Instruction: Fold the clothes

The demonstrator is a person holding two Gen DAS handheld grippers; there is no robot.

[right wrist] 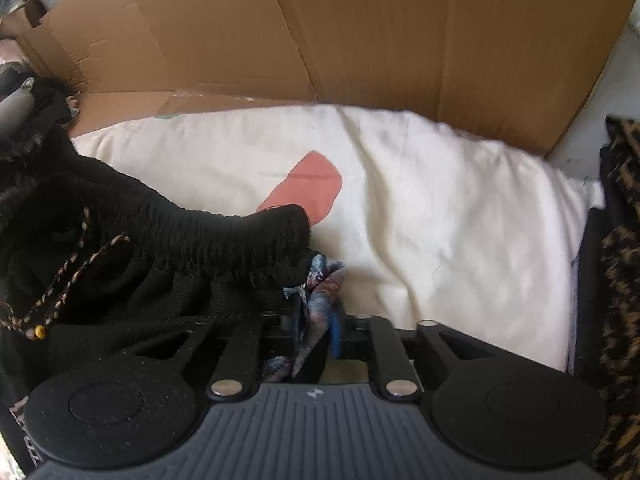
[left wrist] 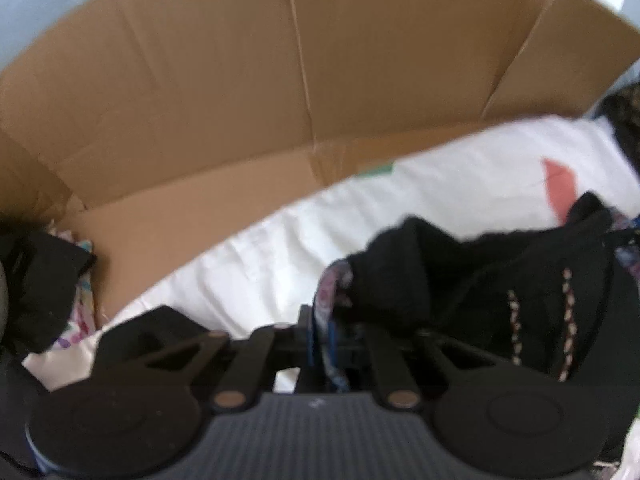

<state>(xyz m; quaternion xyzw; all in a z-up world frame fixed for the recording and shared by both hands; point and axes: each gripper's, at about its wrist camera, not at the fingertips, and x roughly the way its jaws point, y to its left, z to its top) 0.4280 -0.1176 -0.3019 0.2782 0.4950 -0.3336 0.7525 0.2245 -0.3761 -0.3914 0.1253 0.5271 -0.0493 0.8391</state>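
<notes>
Fold barely started, by my reading: the black garment (right wrist: 132, 248), with elastic waistband and patterned drawstring, is bunched and rumpled, no crease laid yet. It lies on the near edge of the cream cloth (right wrist: 440, 216), which I take as the reference; the garment overlaps that cloth's pink patch (right wrist: 316, 184). Left gripper (left wrist: 320, 340): jaws nearly together, a strip of patterned fabric (left wrist: 330, 292) running between them; I cannot tell whether the pads press on it. Right gripper (right wrist: 316, 328): jaws narrowly parted around a similar patterned corner (right wrist: 320, 280), grip likewise unclear through the blur. Both tongs sit at the garment's two ends, just near of the cream cloth. Remaining: spread it flat, smooth it, make the folds. Containers: an opened cardboard box (right wrist: 360, 40) stands behind the cream cloth, its flap lying under the cloth's far edge; I see nothing inside it. A leopard-print item (right wrist: 620, 240) lies right of the cloth.
</notes>
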